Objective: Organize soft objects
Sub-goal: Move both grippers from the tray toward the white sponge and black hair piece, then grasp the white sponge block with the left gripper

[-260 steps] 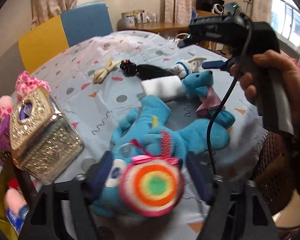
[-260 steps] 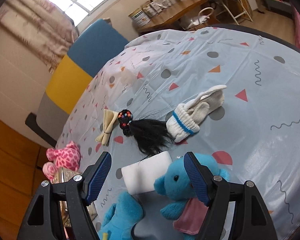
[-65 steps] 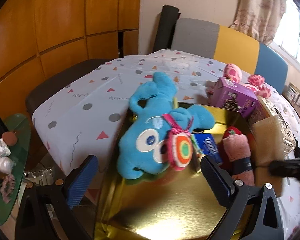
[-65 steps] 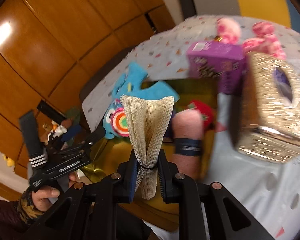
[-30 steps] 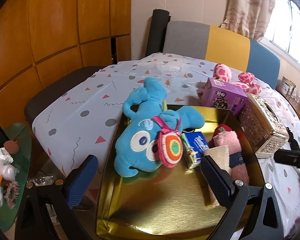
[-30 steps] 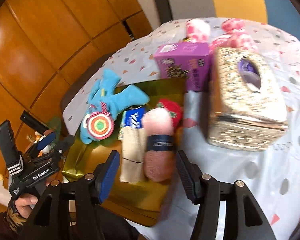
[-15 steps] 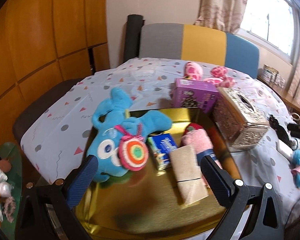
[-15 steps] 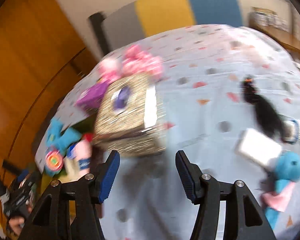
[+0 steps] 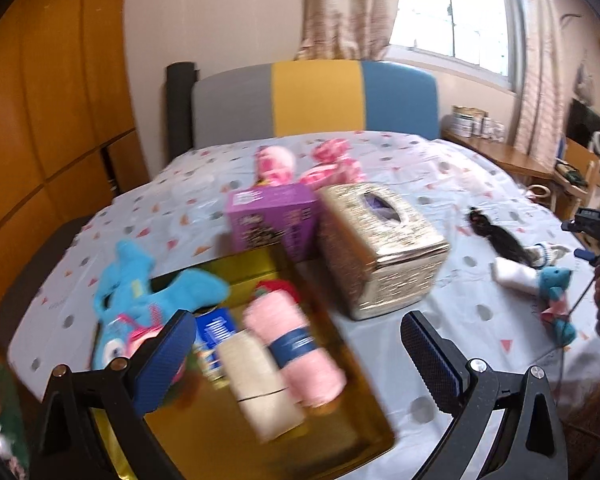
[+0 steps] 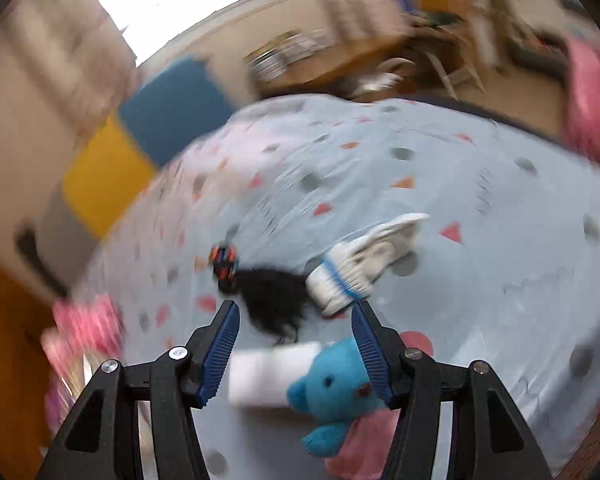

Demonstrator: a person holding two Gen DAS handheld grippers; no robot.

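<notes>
A gold tray (image 9: 260,436) holds a blue plush monster (image 9: 140,304), a beige cloth roll (image 9: 260,384), a pink towel roll (image 9: 296,352) and a blue packet (image 9: 216,332). My left gripper (image 9: 296,356) is open and empty above the tray. My right gripper (image 10: 296,344) is open and empty, over a small blue bear (image 10: 332,396), a white roll (image 10: 268,376), a black hair piece (image 10: 272,296) and a white sock (image 10: 360,268). The bear (image 9: 554,284) also shows in the left wrist view.
A gold tissue box (image 9: 380,248) and a purple box (image 9: 276,216) stand behind the tray, with pink plush toys (image 9: 308,164) beyond. A striped chair back (image 9: 316,100) is at the table's far side. The right hand-held gripper (image 9: 596,232) shows at the right edge.
My right gripper let go of the beige cloth roll in the tray and swung right to the blue bear. My left gripper panned right, still open.
</notes>
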